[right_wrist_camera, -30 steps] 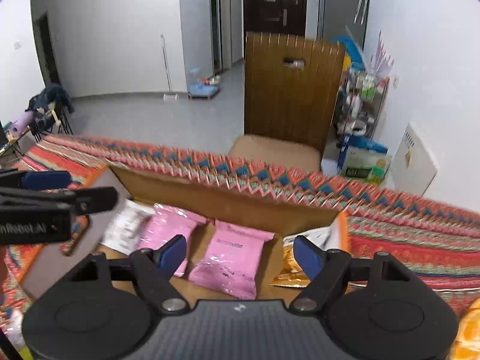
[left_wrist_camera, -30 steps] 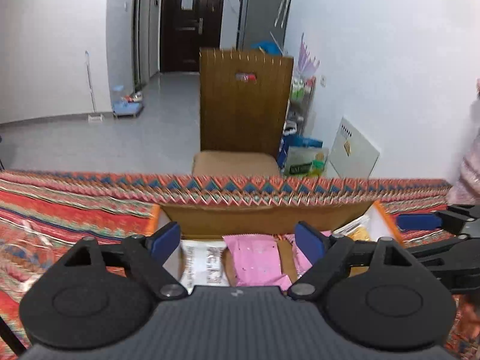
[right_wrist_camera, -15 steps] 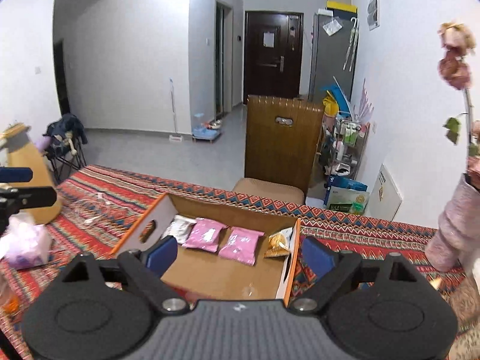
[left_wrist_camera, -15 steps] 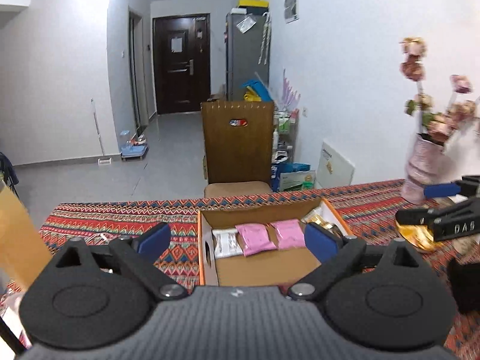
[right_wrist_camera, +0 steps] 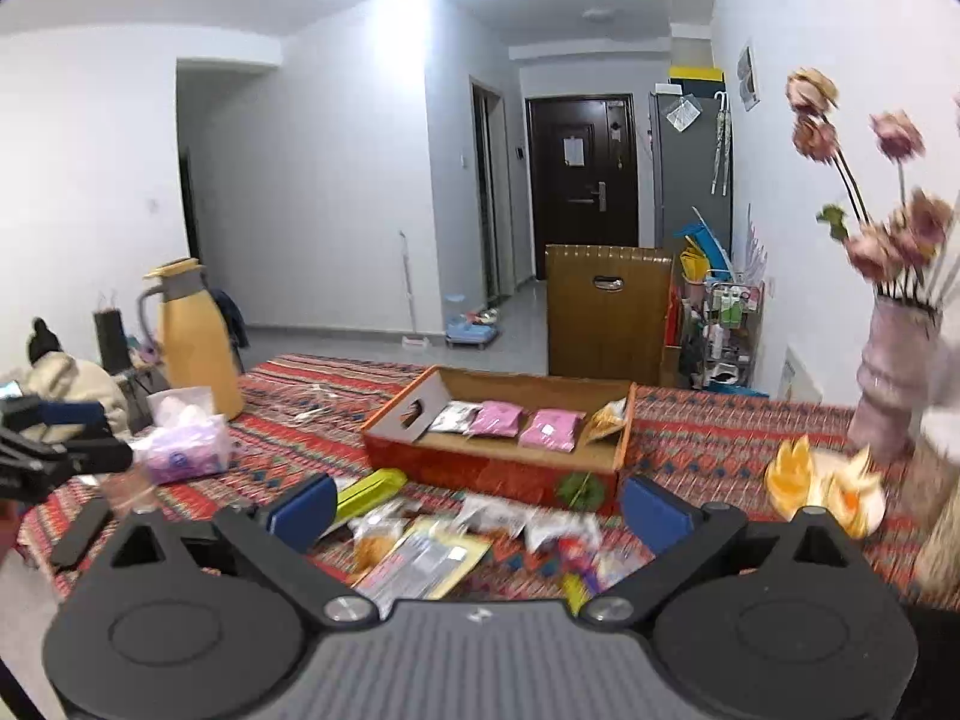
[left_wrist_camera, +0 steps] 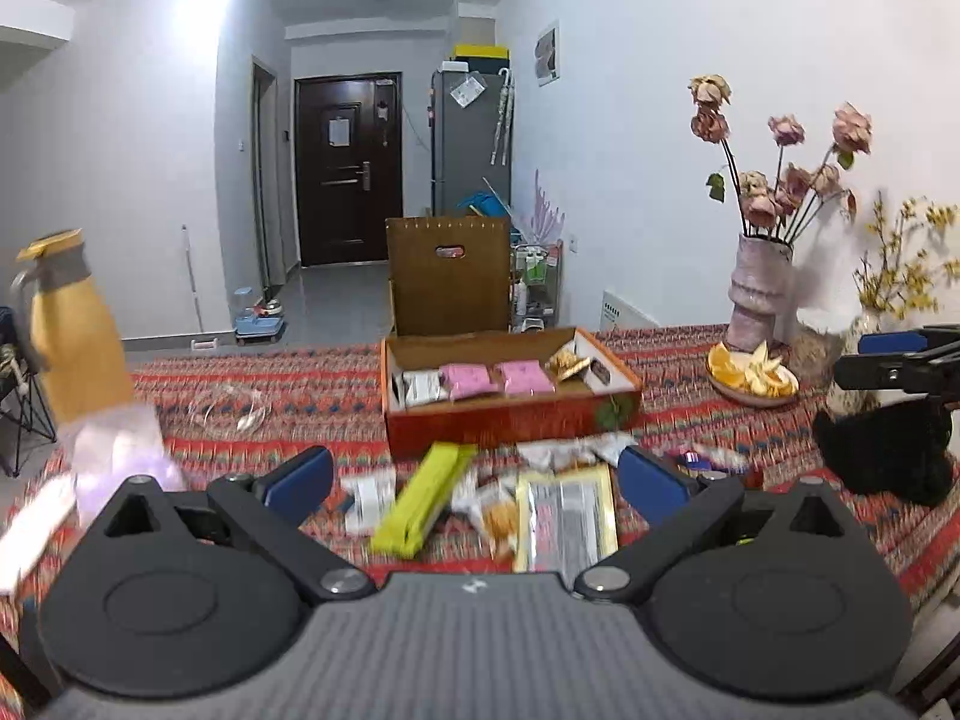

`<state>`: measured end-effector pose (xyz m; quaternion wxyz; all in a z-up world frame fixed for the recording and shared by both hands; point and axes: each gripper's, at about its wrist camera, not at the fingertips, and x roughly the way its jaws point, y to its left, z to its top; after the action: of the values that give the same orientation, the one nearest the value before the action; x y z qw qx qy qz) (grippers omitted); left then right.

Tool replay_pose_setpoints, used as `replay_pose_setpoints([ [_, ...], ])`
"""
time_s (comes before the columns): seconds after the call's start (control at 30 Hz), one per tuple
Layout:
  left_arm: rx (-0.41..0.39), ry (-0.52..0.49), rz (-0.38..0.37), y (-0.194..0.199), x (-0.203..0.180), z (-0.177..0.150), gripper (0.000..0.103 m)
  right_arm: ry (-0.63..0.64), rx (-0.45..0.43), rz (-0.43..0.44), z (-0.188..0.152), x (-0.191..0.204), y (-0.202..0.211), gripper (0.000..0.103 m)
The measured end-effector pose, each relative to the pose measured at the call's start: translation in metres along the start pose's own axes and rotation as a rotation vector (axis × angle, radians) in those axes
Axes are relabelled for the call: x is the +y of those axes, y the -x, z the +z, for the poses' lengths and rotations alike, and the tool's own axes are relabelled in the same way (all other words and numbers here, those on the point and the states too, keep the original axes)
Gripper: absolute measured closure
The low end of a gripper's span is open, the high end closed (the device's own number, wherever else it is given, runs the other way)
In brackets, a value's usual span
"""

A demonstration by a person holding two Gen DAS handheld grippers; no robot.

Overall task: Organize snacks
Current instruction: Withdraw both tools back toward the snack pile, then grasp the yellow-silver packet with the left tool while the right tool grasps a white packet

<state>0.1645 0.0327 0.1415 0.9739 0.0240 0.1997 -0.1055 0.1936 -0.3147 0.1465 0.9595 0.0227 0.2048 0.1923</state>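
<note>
My left gripper has its blue pads spread wide with nothing between them, hanging over the loose snacks on the patterned tablecloth; my right gripper is just as wide and also empty. From the left wrist view, the cardboard box sits at 12 o'clock, beyond the pile, with a white packet, two pink packets and a golden packet lined along its far wall. Just ahead of my left fingers lie a lime-green bar, a clear-windowed flat pouch and several crumpled wrappers, all outside the box. Half a second ago both cameras were close over the box with its interior filling the lower view; now both have pulled back and up, so the loose pile has come into sight. The right gripper shows at 3 o'clock in the left view, near the plate of orange slices and the vase. The yellow jug and tissue pack stand toward 9 o'clock in the right view. Motion blur smears the wrappers near the box front, so I cannot tell how many there are or read any print, and my gripper body cuts off the nearest edge of the pile.
</note>
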Motion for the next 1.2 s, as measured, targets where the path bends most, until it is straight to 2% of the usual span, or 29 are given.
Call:
replay_pose_setpoints([
  [0.07,0.010,0.024,-0.003,0.007,-0.005,-0.027,0.000,-0.004,-0.017,-0.006,-0.031,0.006,0.010,0.001],
  [0.2,0.043,0.099,-0.012,0.009,-0.007,-0.073,0.000,0.030,-0.032,-0.092,-0.088,0.026,0.018,0.001],
  [0.3,0.082,0.135,-0.007,0.003,-0.009,-0.103,0.000,0.066,0.023,-0.150,-0.130,0.039,0.013,0.001],
  [0.4,0.134,0.118,0.011,-0.007,-0.012,-0.124,0.000,0.061,0.075,-0.211,-0.164,0.045,0.004,0.001],
  [0.5,0.181,0.104,0.008,-0.019,-0.014,-0.135,0.000,0.004,0.138,-0.209,-0.183,0.039,-0.007,0.001],
  [0.6,0.192,0.107,0.007,-0.028,-0.012,-0.137,0.000,0.001,0.162,-0.218,-0.188,0.038,-0.015,0.001],
  [0.73,0.212,0.133,0.003,-0.044,-0.006,-0.137,0.000,0.002,0.152,-0.202,-0.183,0.040,-0.025,0.001],
  [0.87,0.210,0.133,-0.042,-0.067,-0.008,-0.128,0.000,-0.001,0.156,-0.197,-0.174,0.040,-0.046,0.001],
  [0.93,0.188,0.110,-0.084,-0.088,-0.014,-0.120,0.000,-0.001,0.162,-0.194,-0.171,0.039,-0.057,0.001],
  [1.07,0.156,0.066,-0.122,-0.140,-0.029,-0.099,0.000,0.005,0.176,-0.203,-0.164,0.037,-0.076,0.001],
  [1.13,0.156,0.060,-0.165,-0.171,-0.035,-0.089,0.000,0.011,0.177,-0.208,-0.161,0.035,-0.083,0.001],
  [1.2,0.181,0.057,-0.167,-0.201,-0.041,-0.083,0.000,0.007,0.176,-0.215,-0.157,0.031,-0.088,0.001],
])
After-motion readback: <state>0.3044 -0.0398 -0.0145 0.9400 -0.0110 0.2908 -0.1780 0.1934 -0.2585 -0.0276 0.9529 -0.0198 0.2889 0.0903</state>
